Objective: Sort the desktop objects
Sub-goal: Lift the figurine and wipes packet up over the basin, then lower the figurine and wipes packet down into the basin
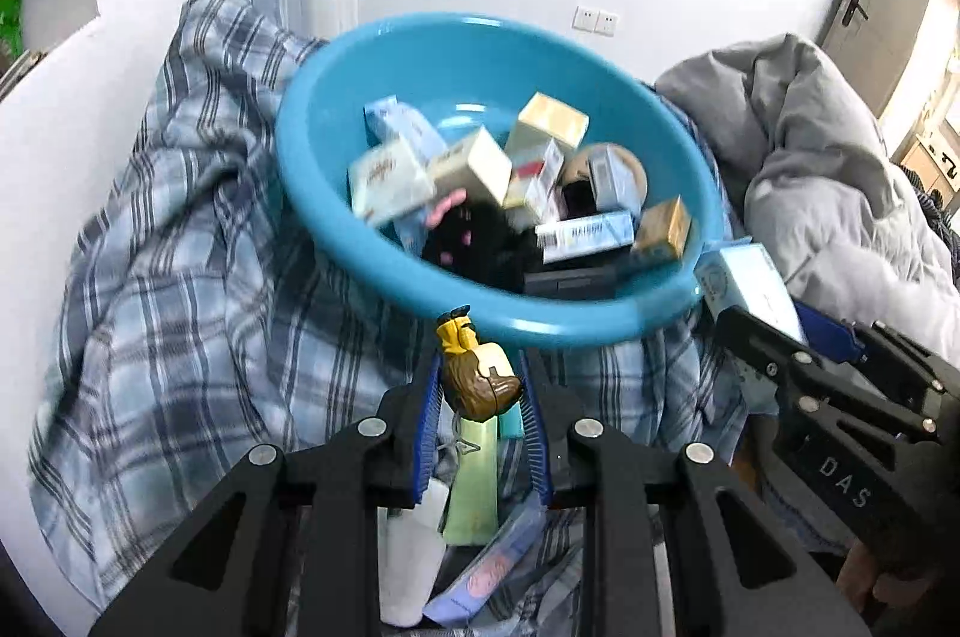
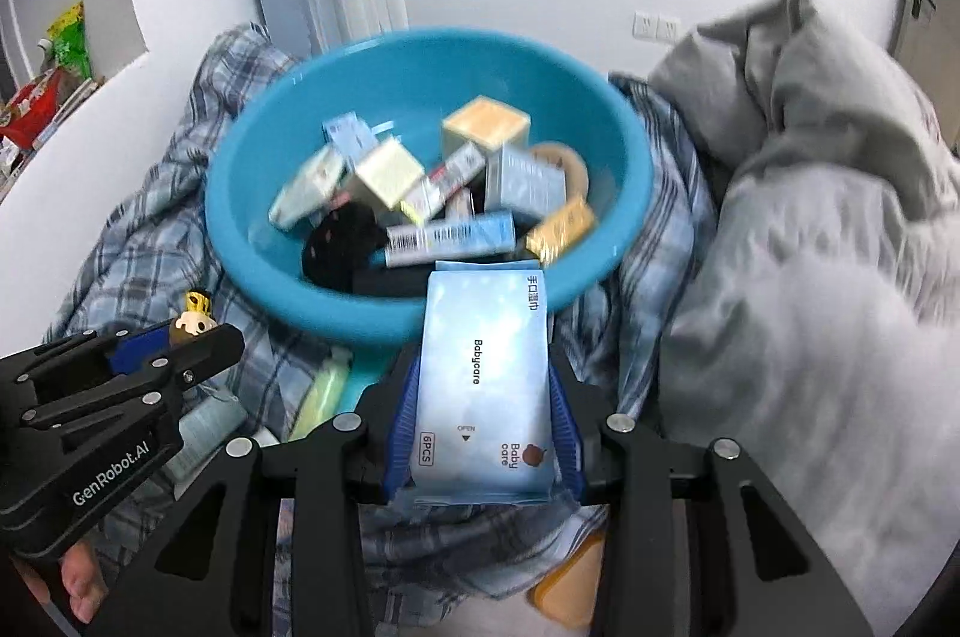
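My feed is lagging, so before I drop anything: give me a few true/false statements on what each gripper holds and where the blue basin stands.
1. The left gripper is shut on a small brown and yellow toy figurine. True.
2. The right gripper is open with nothing in it. False: it is shut on a flat light-blue Babycare wet-wipes packet.
3. The round blue plastic basin rests on blue-and-white plaid cloth. True.
4. The basin holds nothing. False: it holds many small cardboard boxes, a black item and a tape roll.
5. A rumpled grey quilt lies to the left of the basin. False: it lies to the right.
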`<control>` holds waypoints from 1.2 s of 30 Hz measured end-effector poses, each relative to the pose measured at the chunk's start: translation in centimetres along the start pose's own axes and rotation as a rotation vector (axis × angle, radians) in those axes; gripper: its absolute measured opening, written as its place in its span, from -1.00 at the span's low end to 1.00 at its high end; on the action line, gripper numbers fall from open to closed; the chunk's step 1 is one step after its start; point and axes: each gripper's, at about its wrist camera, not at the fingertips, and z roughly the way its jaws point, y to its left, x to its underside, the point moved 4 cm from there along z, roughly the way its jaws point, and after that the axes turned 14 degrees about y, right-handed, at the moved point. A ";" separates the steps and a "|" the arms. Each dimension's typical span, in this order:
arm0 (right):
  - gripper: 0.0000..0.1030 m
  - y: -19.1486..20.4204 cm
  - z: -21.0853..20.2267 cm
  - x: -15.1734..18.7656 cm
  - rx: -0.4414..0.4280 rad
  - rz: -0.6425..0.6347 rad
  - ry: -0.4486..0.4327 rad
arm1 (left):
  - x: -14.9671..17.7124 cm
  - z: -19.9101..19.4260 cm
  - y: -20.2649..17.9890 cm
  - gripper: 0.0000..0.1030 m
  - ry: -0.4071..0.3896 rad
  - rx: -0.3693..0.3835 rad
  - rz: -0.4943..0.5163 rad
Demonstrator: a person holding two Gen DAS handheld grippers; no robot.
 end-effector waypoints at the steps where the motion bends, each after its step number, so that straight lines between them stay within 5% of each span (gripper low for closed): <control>1: -0.26 0.0 -0.4 -0.5 0.004 -0.008 -0.012 | -0.5 -0.2 0.0 -0.47 -0.008 -0.006 0.004; 22: -0.27 1.0 -9.9 -10.7 0.004 -0.077 -0.329 | -12.1 -9.0 0.6 -0.47 -0.302 -0.031 -0.047; 31: -0.26 1.1 -13.0 -13.1 0.019 -0.097 -0.448 | -15.1 -12.1 -0.5 -0.47 -0.403 -0.044 0.004; 36: -0.27 1.4 -13.1 -12.6 -0.011 -0.106 -0.520 | -13.8 -11.6 -0.1 -0.47 -0.463 -0.009 -0.015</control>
